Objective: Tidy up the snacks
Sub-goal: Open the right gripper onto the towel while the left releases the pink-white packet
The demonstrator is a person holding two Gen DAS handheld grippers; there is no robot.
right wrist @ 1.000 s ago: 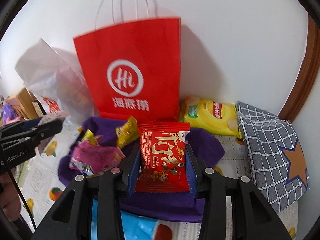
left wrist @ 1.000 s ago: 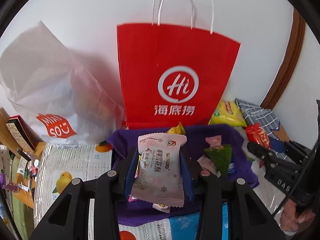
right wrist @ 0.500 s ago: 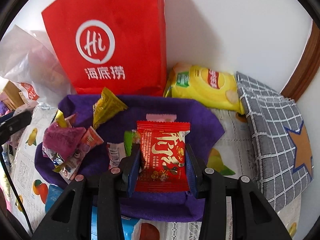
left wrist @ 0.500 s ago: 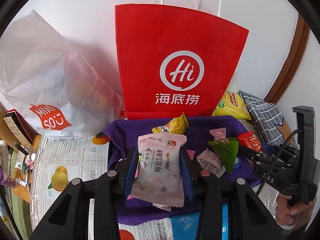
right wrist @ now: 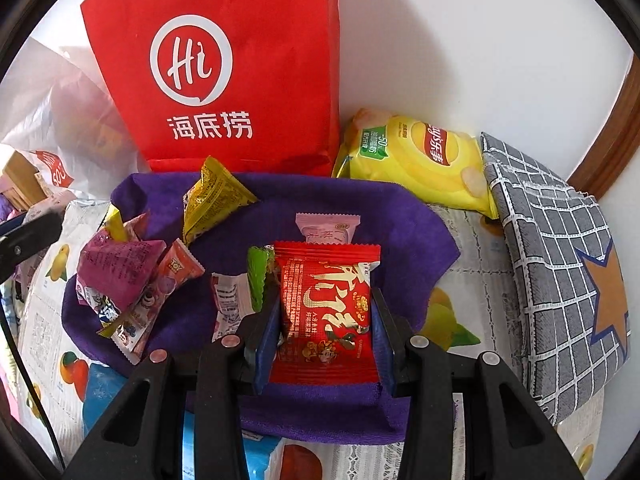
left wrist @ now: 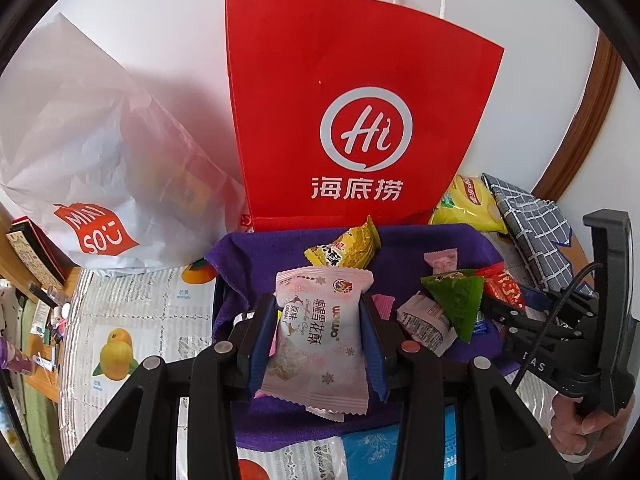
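- Snacks: a loose heap lies on the purple cloth (right wrist: 404, 216), mid-frame in both wrist views.
- I have the left gripper (left wrist: 320, 332) pinching a pale pink packet (left wrist: 320, 344) by its sides, low centre of frame.
- Right gripper (right wrist: 326, 324) pinches a red packet (right wrist: 326, 312) the same way, above the cloth's near part.
- Risk: both wrappers are slick and puffy; I judge that a quick tilt could let one slide out.
- Risk: the green triangle pack (left wrist: 456, 300) and white sachet (right wrist: 230, 300) sit just beside the red packet; lowering there could snag or scatter them.
- Edges: red paper bag (right wrist: 224, 64) walls off the top of frame, yellow chip bag (right wrist: 416, 160) upper right.
- Room: bare cloth right of the red packet; the two grippers are near each other.
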